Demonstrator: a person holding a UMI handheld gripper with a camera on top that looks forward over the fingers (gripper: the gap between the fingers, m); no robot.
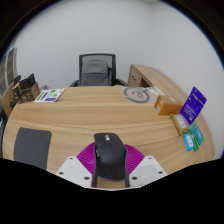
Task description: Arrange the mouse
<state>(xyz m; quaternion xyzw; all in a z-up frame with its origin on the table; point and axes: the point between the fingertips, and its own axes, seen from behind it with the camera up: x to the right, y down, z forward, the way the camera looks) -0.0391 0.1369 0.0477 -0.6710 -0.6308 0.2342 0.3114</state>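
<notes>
The hand-held gripper [110, 172] appears clenched on the black mouse [109, 152], whose sides sit against the purple pads [88, 158], right at the worktop's [100, 110] near edge. The gray mouse pad [33, 146] lies at nine o'clock from the mouse, and boxes [190, 108] stand toward two o'clock. This looks like the carrying step; next, the mouse likely needs shifting left onto the mouse pad before release.

Even, soft indoor light reaches me, bright and without glare; from nine to three o'clock my fisheye view bends the desk [90, 115] edge.
</notes>
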